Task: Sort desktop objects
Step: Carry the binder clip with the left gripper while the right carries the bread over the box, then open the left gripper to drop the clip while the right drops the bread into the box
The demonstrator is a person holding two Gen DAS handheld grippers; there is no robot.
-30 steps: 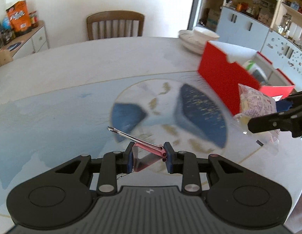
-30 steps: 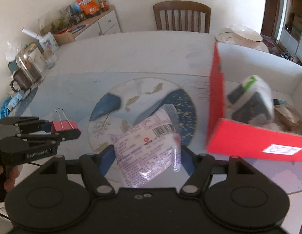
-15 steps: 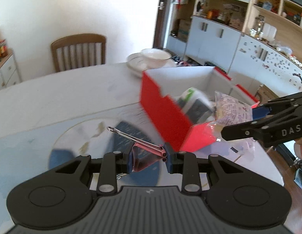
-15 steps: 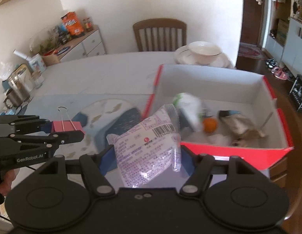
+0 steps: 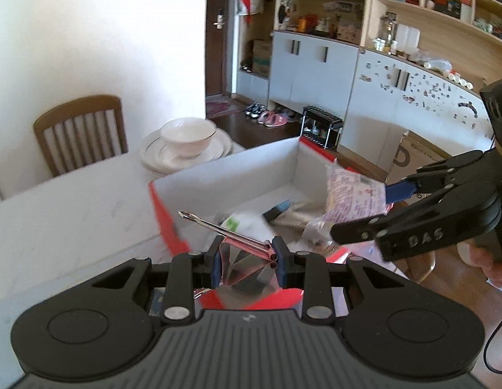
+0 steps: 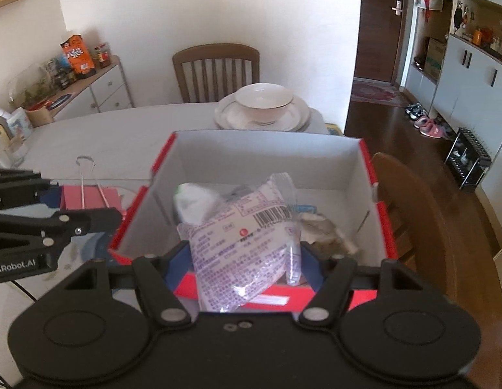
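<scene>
My left gripper [image 5: 247,259] is shut on a pink binder clip [image 5: 241,253] with silver wire handles, held at the near left corner of the red box [image 5: 160,207]. The clip also shows in the right wrist view [image 6: 89,196], left of the box [image 6: 385,223]. My right gripper [image 6: 247,253] is shut on a purple-printed plastic packet [image 6: 247,240], held over the box's near wall. In the left wrist view the packet [image 5: 351,197] hangs above the box's right side. Several items lie inside the box.
A white bowl on stacked plates [image 6: 264,110] stands just behind the box. A wooden chair [image 6: 215,71] is at the table's far side, another chair [image 6: 410,201] at the box's right. A sideboard with snacks [image 6: 72,77] is at the back left.
Both grippers have swung right toward the red box with their loads. The box now fills the middle of both views; the blue patterned mat has dropped out of sight.
</scene>
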